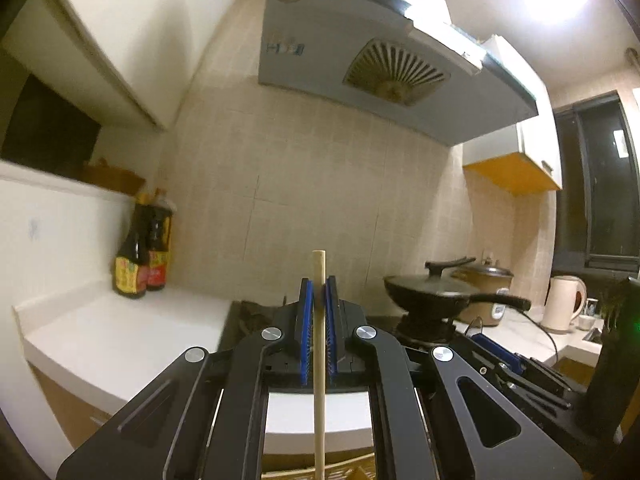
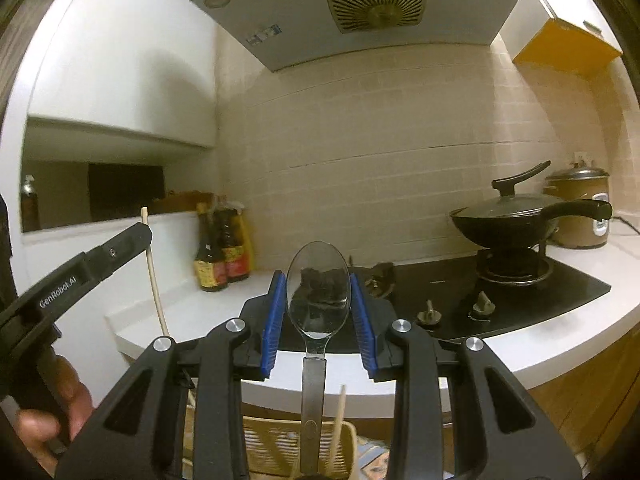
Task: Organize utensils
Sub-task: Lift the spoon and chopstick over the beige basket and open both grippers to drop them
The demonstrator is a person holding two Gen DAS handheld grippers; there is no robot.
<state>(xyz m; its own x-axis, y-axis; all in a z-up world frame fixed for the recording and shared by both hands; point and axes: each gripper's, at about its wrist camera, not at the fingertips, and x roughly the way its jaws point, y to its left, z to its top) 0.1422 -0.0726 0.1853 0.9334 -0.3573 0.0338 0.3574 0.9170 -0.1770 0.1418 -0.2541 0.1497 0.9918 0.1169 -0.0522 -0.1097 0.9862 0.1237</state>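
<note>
My left gripper (image 1: pixel 319 286) is shut on a pale wooden chopstick (image 1: pixel 319 380) that stands upright between its blue pads, its top end above the fingers. From the right wrist view the same left gripper (image 2: pixel 138 236) shows at the left edge with the chopstick (image 2: pixel 156 288) in it, a hand below. My right gripper (image 2: pixel 319 280) is shut on a metal spoon (image 2: pixel 318 296), bowl up between the blue pads and handle hanging down. Below it sits a woven utensil basket (image 2: pixel 276 446) with another chopstick (image 2: pixel 338 424) poking out.
A white counter (image 1: pixel 120 340) runs along the tiled wall. Two dark sauce bottles (image 2: pixel 220 256) stand at its back left. A black gas hob (image 2: pixel 520 292) carries a lidded black pan (image 2: pixel 516 216); behind it sits a rice cooker (image 2: pixel 580 216). A kettle (image 1: pixel 562 300) stands far right. A range hood (image 2: pixel 360 12) hangs overhead.
</note>
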